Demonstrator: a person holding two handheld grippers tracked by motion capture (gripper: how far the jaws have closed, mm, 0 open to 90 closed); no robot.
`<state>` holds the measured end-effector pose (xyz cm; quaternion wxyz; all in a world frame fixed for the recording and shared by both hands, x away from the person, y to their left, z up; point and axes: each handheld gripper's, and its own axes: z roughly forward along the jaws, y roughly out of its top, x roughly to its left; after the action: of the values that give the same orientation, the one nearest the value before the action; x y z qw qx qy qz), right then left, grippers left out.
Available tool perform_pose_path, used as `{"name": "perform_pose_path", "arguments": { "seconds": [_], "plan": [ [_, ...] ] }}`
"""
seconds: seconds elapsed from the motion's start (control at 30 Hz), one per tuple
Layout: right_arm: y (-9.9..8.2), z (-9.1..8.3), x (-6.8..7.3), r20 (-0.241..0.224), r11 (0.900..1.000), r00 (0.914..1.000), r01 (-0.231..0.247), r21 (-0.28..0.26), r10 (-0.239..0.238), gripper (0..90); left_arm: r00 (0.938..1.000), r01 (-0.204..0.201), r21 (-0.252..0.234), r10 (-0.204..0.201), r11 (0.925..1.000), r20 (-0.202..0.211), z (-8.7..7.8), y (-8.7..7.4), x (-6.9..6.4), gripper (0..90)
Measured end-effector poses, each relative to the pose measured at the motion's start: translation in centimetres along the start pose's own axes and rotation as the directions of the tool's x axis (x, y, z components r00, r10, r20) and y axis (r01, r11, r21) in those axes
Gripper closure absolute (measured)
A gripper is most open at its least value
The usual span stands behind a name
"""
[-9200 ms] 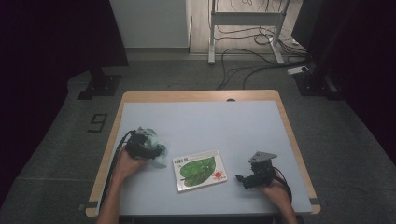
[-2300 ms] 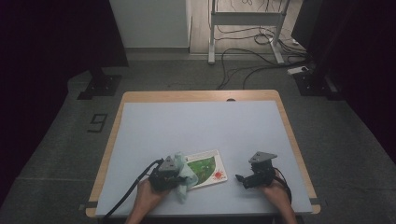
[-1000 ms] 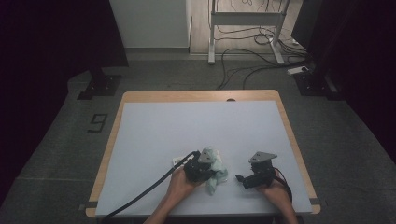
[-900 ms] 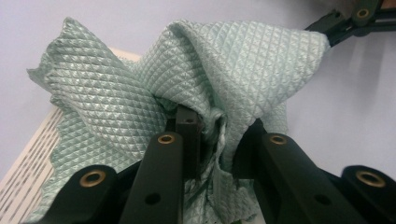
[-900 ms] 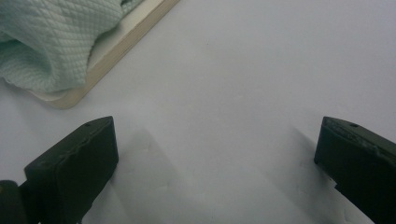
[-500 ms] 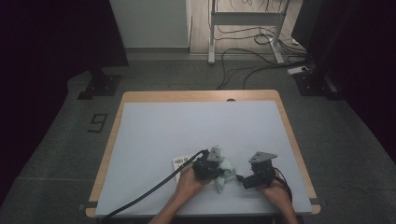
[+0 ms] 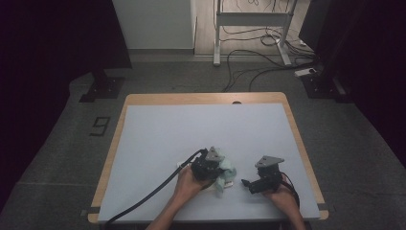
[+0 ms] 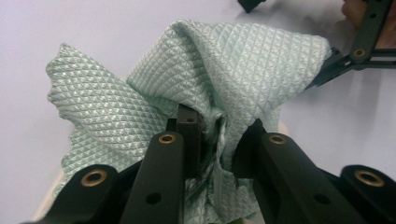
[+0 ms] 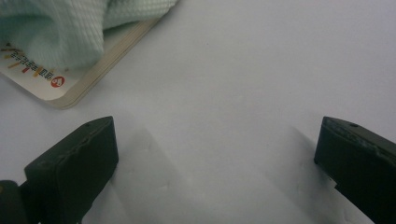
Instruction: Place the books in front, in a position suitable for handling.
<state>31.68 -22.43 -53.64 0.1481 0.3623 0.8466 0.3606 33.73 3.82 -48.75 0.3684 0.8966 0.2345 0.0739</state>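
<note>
jaws pinched tight on a bunched pale green quilted cloth (image 8: 201, 79), the left gripper (image 7: 209, 165) holds it over a thin printed booklet (image 9: 56, 79) near the front of the grey counter (image 7: 191, 129). just to its right, the right gripper (image 7: 265, 176) rests in the person's other hand, its jaws spread wide above bare counter, touching nothing.

Left claw (image 7: 214, 168) clamped on pale green cloth (image 7: 226, 171), right claw (image 7: 248, 183) just beside, grey table (image 7: 191, 129)
</note>
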Motion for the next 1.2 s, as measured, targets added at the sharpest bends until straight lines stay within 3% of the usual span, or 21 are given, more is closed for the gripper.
{"name": "perform_pose_path", "arguments": {
  "seconds": [0.33, 0.57, 0.93, 1.2],
  "plan": [
    [0.0, 0.0, 0.0, 0.000, 1.0000, 1.0000, 0.000, 0.000, 0.000, 0.0, 0.9980, 0.036, -0.017, -0.037, 0.9992, -0.050, -2.8, -1.0, 2.0, 77.4],
    [0.0, 0.0, 0.0, -0.001, 1.0000, 1.0000, 0.000, 0.000, 0.000, 0.0, 0.9919, 0.073, -0.035, -0.076, 0.9967, -0.102, -5.2, -2.2, 3.7, 77.5],
    [0.0, 0.0, 0.0, 0.000, 1.0000, 1.0000, 0.000, 0.000, 0.000, 0.0, 0.9736, 0.125, -0.068, -0.136, 0.9898, -0.183, -8.8, -3.8, 6.2, 77.6],
    [0.0, 0.0, 0.0, 0.000, 1.0000, 1.0000, -0.002, 0.000, 0.002, 0.0, 0.9536, 0.162, -0.077, -0.176, 0.9839, -0.245, -11.2, -5.2, 8.1, 77.6]
  ]
}}
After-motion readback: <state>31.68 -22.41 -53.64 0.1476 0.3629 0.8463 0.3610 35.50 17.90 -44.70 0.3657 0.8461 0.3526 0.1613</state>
